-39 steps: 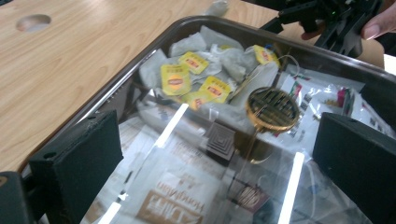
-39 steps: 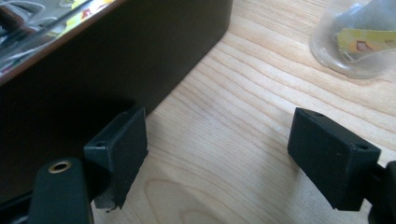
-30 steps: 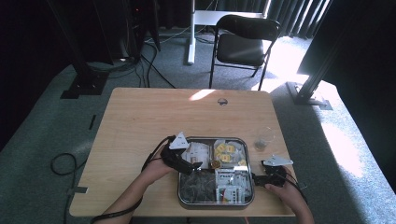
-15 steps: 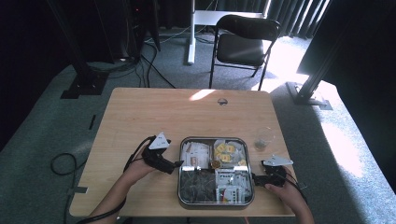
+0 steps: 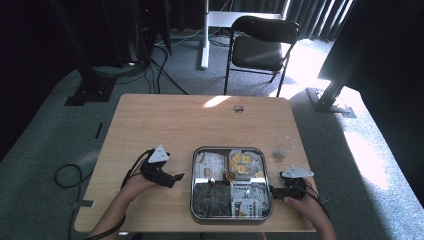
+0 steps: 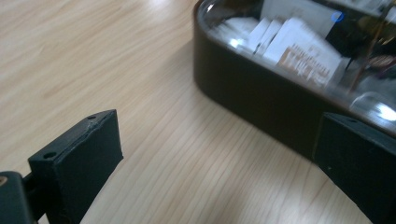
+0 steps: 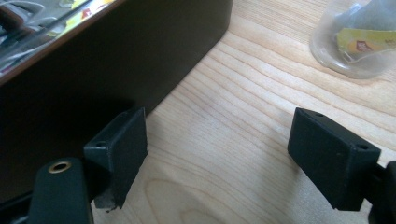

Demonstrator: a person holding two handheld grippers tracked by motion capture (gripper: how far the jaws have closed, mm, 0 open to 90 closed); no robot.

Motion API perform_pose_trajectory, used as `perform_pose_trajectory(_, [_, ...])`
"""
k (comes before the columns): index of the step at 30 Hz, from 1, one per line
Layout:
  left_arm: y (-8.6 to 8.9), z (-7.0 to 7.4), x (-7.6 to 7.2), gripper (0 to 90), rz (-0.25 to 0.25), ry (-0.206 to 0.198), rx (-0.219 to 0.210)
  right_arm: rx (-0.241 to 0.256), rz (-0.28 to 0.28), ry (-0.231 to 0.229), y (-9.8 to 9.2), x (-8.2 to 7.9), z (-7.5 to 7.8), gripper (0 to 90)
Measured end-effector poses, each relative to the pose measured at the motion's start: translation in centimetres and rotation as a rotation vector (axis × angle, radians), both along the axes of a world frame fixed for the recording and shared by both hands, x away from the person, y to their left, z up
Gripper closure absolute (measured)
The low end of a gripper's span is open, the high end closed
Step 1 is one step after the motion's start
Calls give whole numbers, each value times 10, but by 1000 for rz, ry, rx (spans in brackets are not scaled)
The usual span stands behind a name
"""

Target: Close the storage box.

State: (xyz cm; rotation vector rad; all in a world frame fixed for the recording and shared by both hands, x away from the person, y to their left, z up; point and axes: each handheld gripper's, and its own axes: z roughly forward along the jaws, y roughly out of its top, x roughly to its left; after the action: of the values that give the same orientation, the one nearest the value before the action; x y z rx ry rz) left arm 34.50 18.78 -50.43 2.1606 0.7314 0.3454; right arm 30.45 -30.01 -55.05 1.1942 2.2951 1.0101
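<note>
Seen from the high view: a metal tray point(image 5: 231, 218) lying on the near half of the wooden table point(image 5: 165, 120), divided into compartments holding white packets point(image 5: 208, 165), yellow pieces point(image 5: 242, 164), something dark point(image 5: 212, 197) and printed sachets point(image 5: 247, 196). Left gripper point(image 5: 176, 179) resting on the table at about 9 o'clock of the tray, just beside its left wall but apart from it, jaws pointing toward 3 o'clock. Right gripper point(image 5: 273, 192) at about 4 o'clock of the tray, tips close against the right wall; touching or not, hard to tell from above. Small clear cup point(image 5: 282, 149) standing at roughly 2 o'clock of the tray, near its far right corner.

In the left gripper view: jaws spread wide with bare wood between them, nothing held; tray wall point(image 6: 261, 100) running across at 1 to 3 o'clock, passing behind the right-hand jaw, white packets visible above its rim.

In the right gripper view: jaws likewise wide apart and empty over the wood; dark tray wall point(image 7: 116, 60) at 10 o'clock, right beside the left-hand jaw; clear cup point(image 7: 355, 37) with what looks like a tea-bag tag inside, at 1 o'clock, well clear of the jaws.
</note>
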Motion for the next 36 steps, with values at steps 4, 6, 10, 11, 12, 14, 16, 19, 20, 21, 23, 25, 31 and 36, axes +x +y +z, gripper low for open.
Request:
perform_pose_trajectory(4, [14,-9,-2,15,38,13,9,0,0,0,0,0,0,191])
perform_pose_trajectory(6, [22,-13,-3,15,54,23,8,0,0,0,0,0,0,190])
perform_pose_trajectory(10, [37,-19,-8,15,92,35,-1,0,0,0,0,0,0,191])
perform_pose_trajectory(11, [40,-21,-9,15,97,36,-3,0,0,0,0,0,0,190])
perform_pose_trajectory(12, [40,-21,-9,15,97,36,-3,0,0,0,0,0,0,190])
perform_pose_trajectory(14, [46,-25,-13,15,116,45,11,0,0,0,0,0,0,190])
perform_pose_trajectory(16, [50,-28,-16,15,133,45,26,0,0,0,0,0,0,191])
perform_pose_trajectory(19, [55,-30,-19,15,144,56,20,0,0,0,0,0,0,191])
perform_pose_trajectory(20, [59,-31,-22,15,155,55,23,0,0,0,0,0,0,190])
perform_pose_trajectory(21, [61,-32,-24,15,160,57,23,0,0,0,0,0,0,191])
perform_pose_trajectory(23, [64,-33,-28,15,171,59,24,0,0,0,0,0,0,190])
perform_pose_trajectory(25, [66,-36,-32,15,178,60,39,1,-1,0,0,0,0,191])
perform_pose_trajectory(31, [67,-38,-35,15,179,50,34,0,0,0,0,0,0,190])
perform_pose_trajectory(36, [67,-39,-36,15,180,48,41,0,0,0,0,0,0,191])
